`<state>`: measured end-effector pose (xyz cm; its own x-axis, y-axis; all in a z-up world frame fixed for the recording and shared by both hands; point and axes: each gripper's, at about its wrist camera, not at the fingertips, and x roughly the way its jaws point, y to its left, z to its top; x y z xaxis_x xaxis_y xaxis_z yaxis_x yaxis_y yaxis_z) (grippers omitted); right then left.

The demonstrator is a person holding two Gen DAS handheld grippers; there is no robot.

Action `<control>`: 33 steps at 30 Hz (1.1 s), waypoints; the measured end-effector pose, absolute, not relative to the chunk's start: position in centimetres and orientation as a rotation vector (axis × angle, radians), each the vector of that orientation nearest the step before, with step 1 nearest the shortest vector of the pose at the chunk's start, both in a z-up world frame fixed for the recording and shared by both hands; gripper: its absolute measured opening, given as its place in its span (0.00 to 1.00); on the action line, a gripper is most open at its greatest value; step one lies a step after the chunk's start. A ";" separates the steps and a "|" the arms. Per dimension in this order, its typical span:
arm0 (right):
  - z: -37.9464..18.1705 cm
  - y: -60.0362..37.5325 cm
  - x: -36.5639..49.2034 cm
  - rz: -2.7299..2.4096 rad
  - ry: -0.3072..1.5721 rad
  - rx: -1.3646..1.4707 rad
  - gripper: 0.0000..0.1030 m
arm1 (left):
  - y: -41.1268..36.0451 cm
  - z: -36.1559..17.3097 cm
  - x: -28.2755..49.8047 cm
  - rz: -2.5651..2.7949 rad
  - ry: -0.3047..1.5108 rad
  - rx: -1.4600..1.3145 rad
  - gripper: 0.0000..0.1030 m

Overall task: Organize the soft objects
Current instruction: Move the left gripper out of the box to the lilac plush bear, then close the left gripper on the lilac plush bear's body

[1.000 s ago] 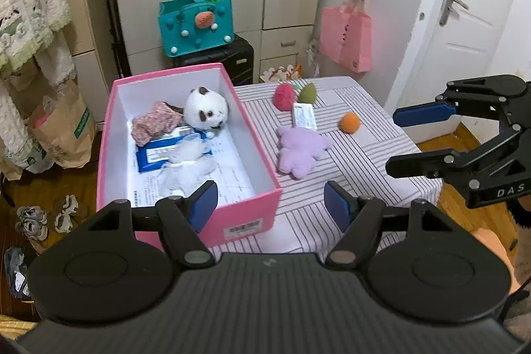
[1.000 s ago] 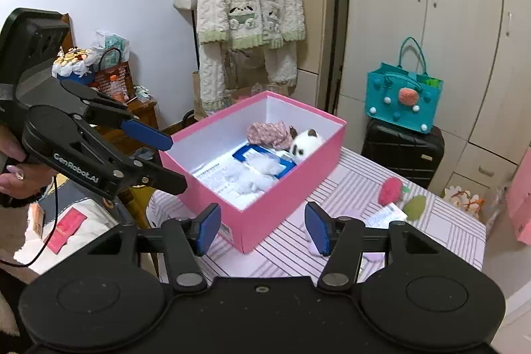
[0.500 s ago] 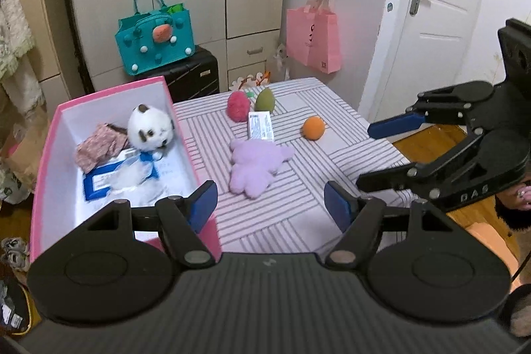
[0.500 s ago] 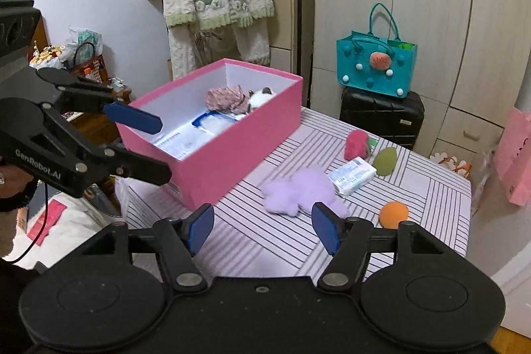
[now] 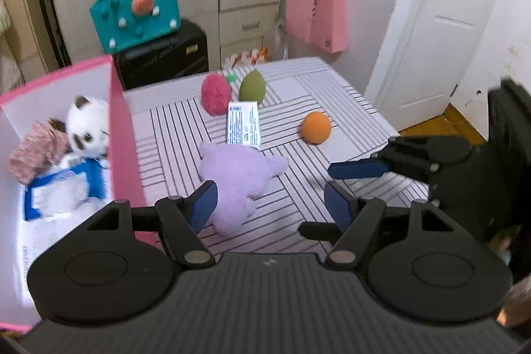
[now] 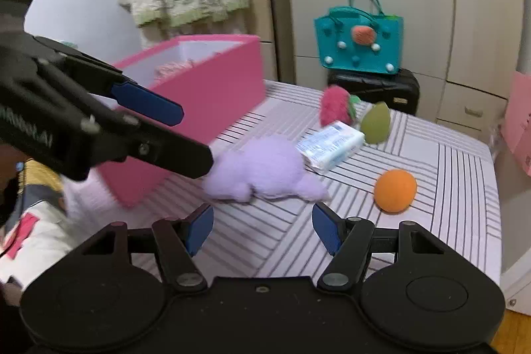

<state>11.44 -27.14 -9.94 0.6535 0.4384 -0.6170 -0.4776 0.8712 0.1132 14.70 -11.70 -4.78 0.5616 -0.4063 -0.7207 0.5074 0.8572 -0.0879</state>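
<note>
Both grippers, left gripper (image 5: 268, 203) and right gripper (image 6: 260, 226), hang with jaws apart and empty above the striped tabletop (image 6: 458, 188). Between them lies the purple plush toy (image 5: 237, 178), just beside the pink box (image 6: 212, 98).

- The striped tabletop (image 6: 458, 188) lies bare on the near side, in front of the purple plush (image 6: 265, 168).
- The tall wall of the pink box (image 6: 205, 108) bounds the plush's left side.
- A tissue pack (image 5: 243, 125) touches the plush's far edge; a pink plush strawberry (image 5: 215, 93) and green egg (image 5: 253, 86) stand behind it.
- The orange ball (image 5: 316, 127) sits apart, bare tabletop around it.
</note>
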 end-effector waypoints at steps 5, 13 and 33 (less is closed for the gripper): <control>-12.4 -26.4 13.4 0.482 0.696 -0.086 0.69 | -12.7 -7.1 18.0 -0.464 0.865 0.108 0.66; -13.4 -24.9 14.4 0.530 0.710 -0.083 0.70 | -12.8 -9.9 20.9 -0.398 0.939 0.085 0.65; -13.1 -24.3 13.0 0.536 0.690 -0.137 0.86 | -12.6 -10.4 19.0 -0.521 1.006 -0.092 0.65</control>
<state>13.01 -24.32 -13.09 0.6424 0.4245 -0.6381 -0.5132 0.8566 0.0531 18.96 -12.56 -10.40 0.4240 -0.4573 -0.7817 0.3743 0.8745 -0.3086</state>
